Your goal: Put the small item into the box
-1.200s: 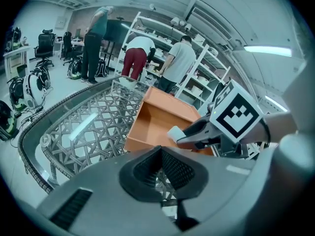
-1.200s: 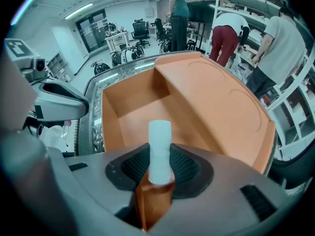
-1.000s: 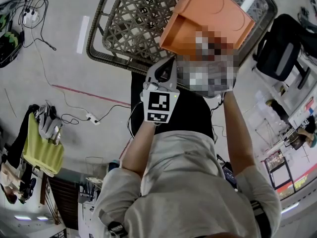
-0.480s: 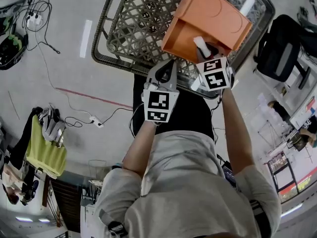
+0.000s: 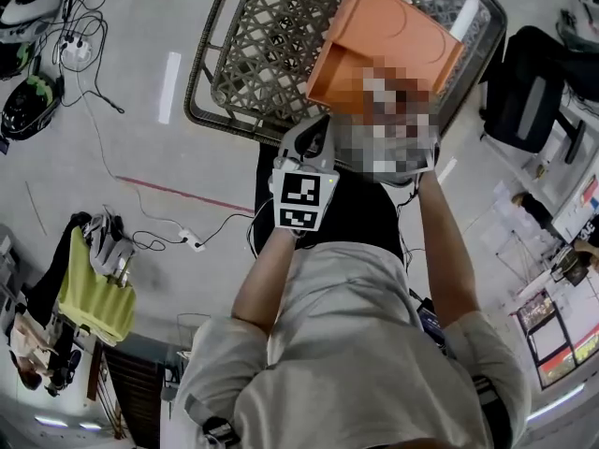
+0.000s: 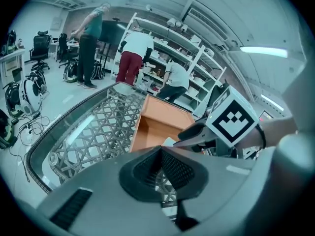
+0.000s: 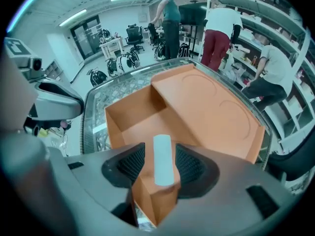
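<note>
An orange box (image 5: 393, 36) lies open on the lattice table (image 5: 253, 54). My right gripper (image 7: 161, 165) hangs over the box (image 7: 197, 107), pointing steeply down; its jaws have just been opening. A small white oblong item (image 7: 163, 154) lies between the pads with a gap on each side, over the box's open compartment. In the head view a mosaic patch covers that gripper. My left gripper (image 5: 316, 131) hovers just left of the box at the table's near edge, its jaws (image 6: 161, 154) shut and holding nothing.
The table has a dark rim and a woven lattice under glass (image 6: 93, 127). Three people stand at shelving (image 6: 162, 58) beyond it. A black chair (image 5: 529, 92) stands to the right, and cables and helmets (image 5: 28, 7) lie on the floor to the left.
Half a second ago the right gripper's marker cube showed over the box's near compartment; now a mosaic patch covers it. The left gripper has barely shifted.
</note>
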